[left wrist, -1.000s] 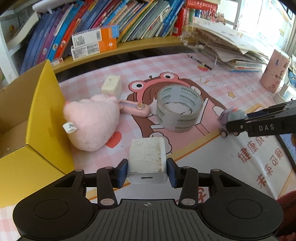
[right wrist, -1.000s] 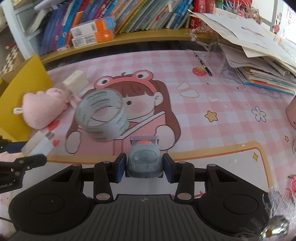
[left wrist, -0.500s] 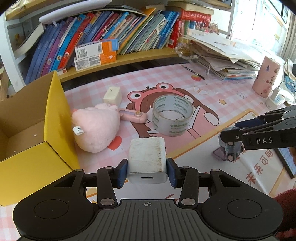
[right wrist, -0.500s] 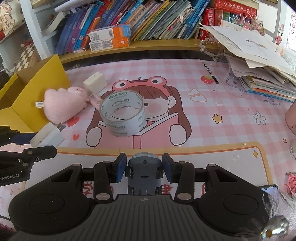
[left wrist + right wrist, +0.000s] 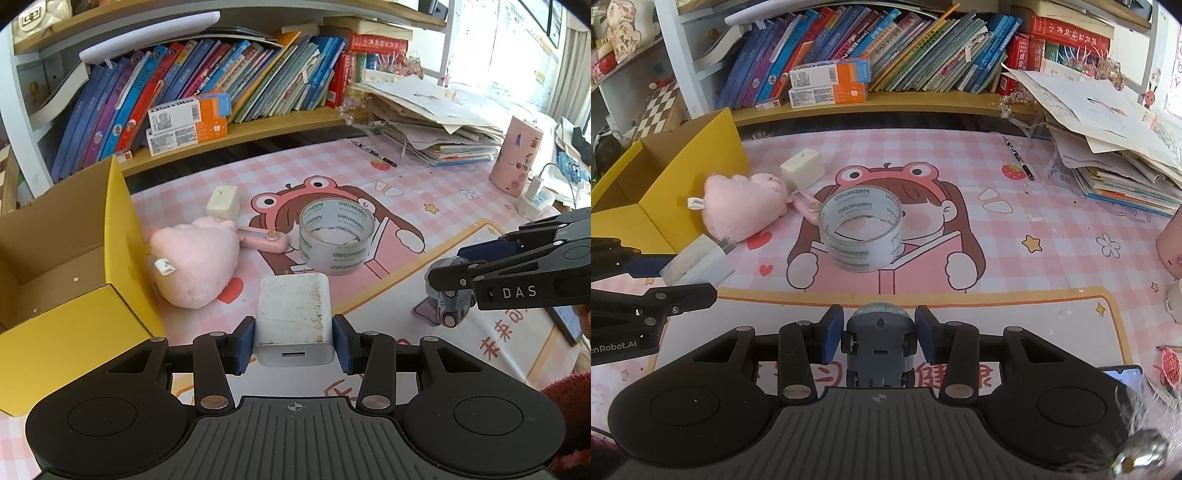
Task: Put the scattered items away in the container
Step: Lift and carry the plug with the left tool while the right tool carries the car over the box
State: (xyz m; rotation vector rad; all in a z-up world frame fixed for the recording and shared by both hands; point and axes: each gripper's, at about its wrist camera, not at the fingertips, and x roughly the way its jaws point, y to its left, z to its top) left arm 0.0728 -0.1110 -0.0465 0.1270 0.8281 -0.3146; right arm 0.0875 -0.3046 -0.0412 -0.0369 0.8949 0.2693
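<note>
My left gripper [image 5: 293, 341] pinches a white charger plug [image 5: 293, 317] and my right gripper [image 5: 875, 334] clamps a grey toy car [image 5: 877, 341] — both near the tape roll [image 5: 860, 234], opposite the yellow box [image 5: 122, 236].

Box [image 5: 74, 266]: open top clear, my way in. Plush [image 5: 195, 266] against its yellow wall [image 5: 122, 236]; tape roll [image 5: 336, 236], cutter [image 5: 264, 240], white block [image 5: 221, 202] crowd mid-mat. Near white strip of mat [image 5: 1015, 325] bare.

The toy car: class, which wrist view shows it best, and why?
The right wrist view: the toy car sits centred, close, between that gripper's pads. The left wrist view shows the toy car sideways, farther off, partly hidden by the right gripper.
</note>
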